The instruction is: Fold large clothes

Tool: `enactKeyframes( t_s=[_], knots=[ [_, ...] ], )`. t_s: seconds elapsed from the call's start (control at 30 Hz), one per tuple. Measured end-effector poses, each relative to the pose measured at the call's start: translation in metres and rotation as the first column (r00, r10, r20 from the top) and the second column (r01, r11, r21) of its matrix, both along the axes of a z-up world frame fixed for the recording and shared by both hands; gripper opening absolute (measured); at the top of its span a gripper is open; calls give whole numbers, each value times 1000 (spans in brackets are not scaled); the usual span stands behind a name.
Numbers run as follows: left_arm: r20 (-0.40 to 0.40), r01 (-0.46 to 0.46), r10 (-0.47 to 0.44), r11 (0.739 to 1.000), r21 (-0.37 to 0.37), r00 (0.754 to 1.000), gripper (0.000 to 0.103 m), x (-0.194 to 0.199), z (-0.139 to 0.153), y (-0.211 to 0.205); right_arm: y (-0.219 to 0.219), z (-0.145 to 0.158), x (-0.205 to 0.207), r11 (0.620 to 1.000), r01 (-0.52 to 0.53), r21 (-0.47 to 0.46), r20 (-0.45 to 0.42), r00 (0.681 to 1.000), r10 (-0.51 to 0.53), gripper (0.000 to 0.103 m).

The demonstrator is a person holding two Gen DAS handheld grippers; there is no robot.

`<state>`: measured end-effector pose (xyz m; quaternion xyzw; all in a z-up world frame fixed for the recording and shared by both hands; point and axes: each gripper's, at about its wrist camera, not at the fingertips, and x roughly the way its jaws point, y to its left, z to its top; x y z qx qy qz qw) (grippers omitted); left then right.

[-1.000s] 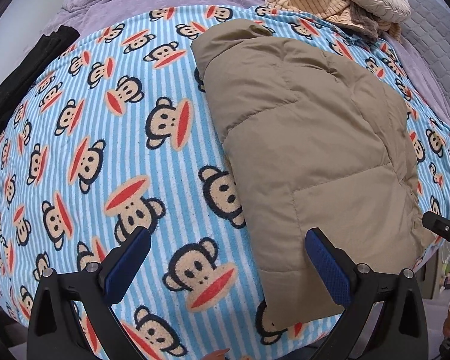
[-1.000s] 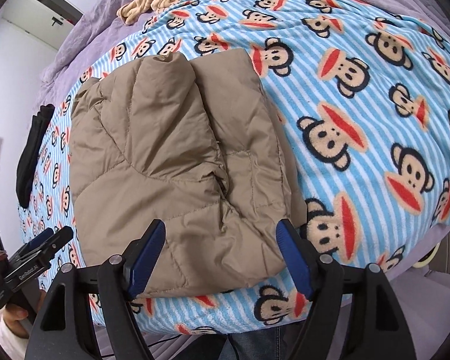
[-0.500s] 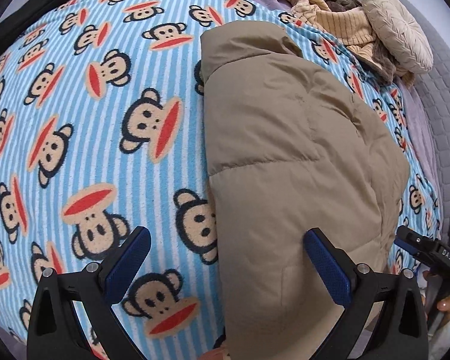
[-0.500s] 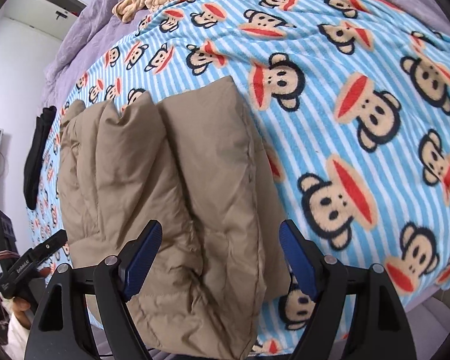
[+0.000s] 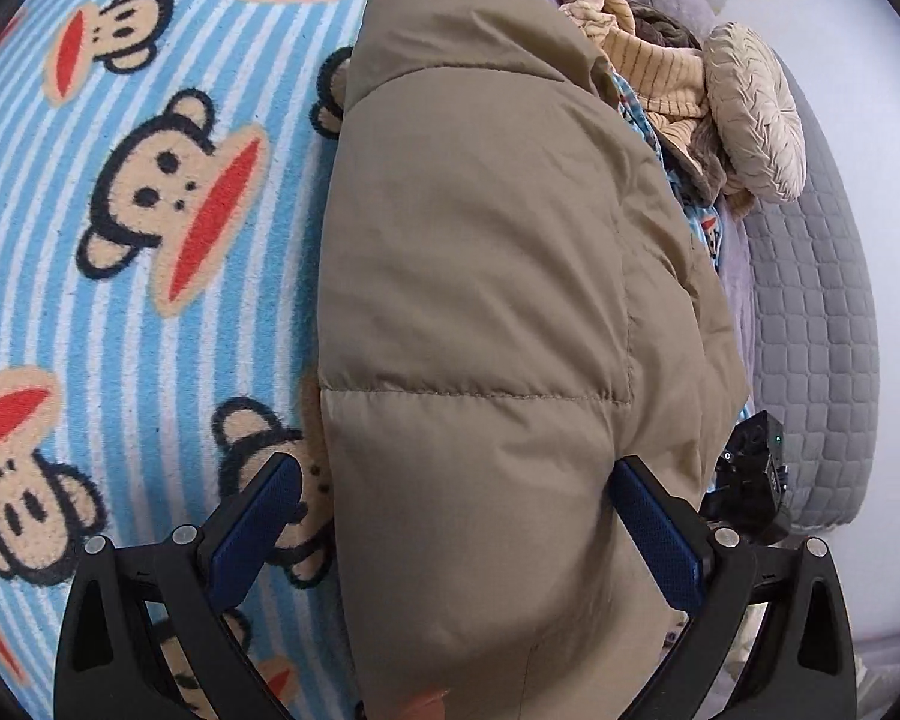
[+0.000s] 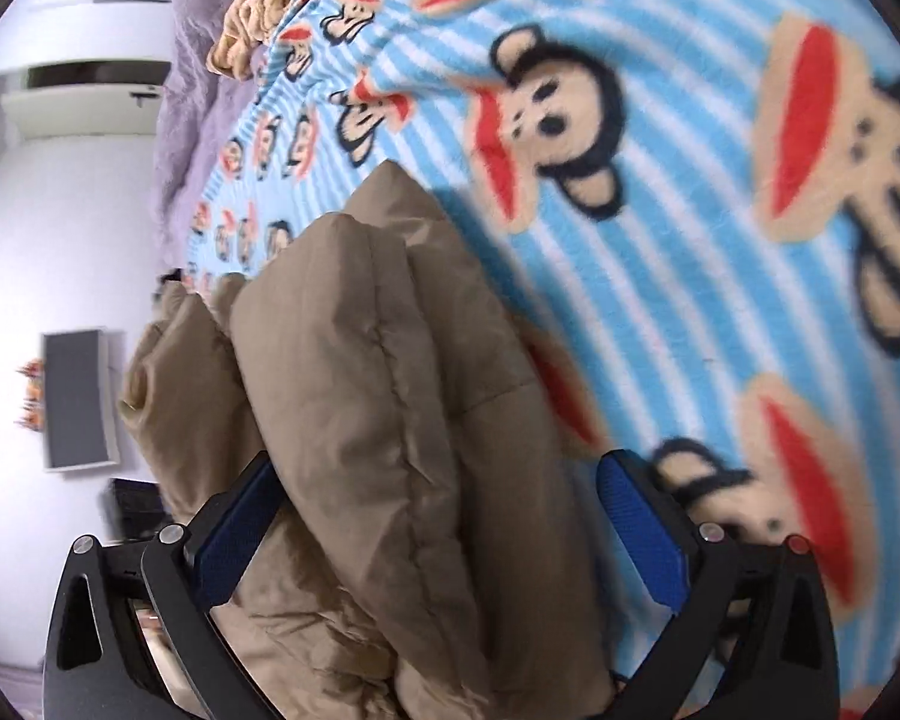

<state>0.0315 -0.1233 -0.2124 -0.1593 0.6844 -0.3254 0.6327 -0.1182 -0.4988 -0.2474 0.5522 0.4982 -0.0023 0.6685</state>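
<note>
One tan puffer jacket (image 5: pixel 480 312) lies folded on the bed, on one blue-striped blanket (image 5: pixel 150 300) printed all over with monkey faces; five or six of those faces show whole or in part from the left side. Two grippers are out, the left gripper (image 5: pixel 456 531) and the right gripper (image 6: pixel 444 528), each with two blue-padded fingers spread wide. Farther back there is one round cream cushion (image 5: pixel 753 108), one striped yellow garment (image 5: pixel 648 60), and one grey quilted cover (image 5: pixel 816 324).
</note>
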Motion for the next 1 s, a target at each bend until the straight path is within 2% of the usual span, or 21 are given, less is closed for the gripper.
enactKeyframes(
  t_s=[0.07,0.1,0.13,0.2,0.27,0.33,0.4,0.47,0.63,0.73,0.77,0.83,0.87,0.93,1.0],
  knots=[
    [-27,2,-3,999,-32,1000,103,2,-7,-4,2,0,2,991,17,135,98,995,-31,103],
    [-38,5,-7,999,-44,999,103,3,-10,-7,3,4,4,985,11,173,143,989,-36,103],
    [-48,8,-11,999,-52,999,103,3,-12,-11,6,9,4,984,-5,181,172,985,-26,103],
    [-43,21,-23,999,-42,999,103,1,-13,-21,12,21,11,987,-75,141,205,978,46,103],
    [-17,49,-50,999,-21,999,103,0,-10,-31,21,31,22,984,-171,47,182,970,159,103],
    [31,74,-75,997,24,997,103,-3,-4,-41,33,34,38,958,-278,-64,118,951,284,103],
    [74,88,-94,994,70,993,103,-4,0,-52,39,28,50,937,-328,-118,51,941,336,103],
    [97,93,-103,990,103,990,103,-5,1,-59,41,16,60,932,-343,-120,4,938,345,103],
    [130,79,-102,982,172,986,103,-6,5,-75,43,-9,67,945,-325,-37,-19,946,325,103],
    [183,70,-113,971,227,976,103,-12,11,-81,42,-15,64,956,-295,-5,-41,955,294,103],
    [209,71,-125,966,249,970,102,-15,15,-85,43,-17,64,958,-286,2,-47,957,286,103],
    [241,74,-142,960,271,960,93,-20,23,-91,42,-16,63,961,-277,6,-57,959,277,103],
    [254,76,-149,957,279,956,90,-22,26,-90,43,-14,63,961,-276,7,-60,959,276,100],
    [278,77,-163,953,294,947,82,-25,34,-93,43,-9,61,962,-273,6,-55,960,273,89],
    [296,76,-168,951,300,940,77,-28,41,-95,44,0,62,962,-274,-7,-40,961,274,71]
  ],
)
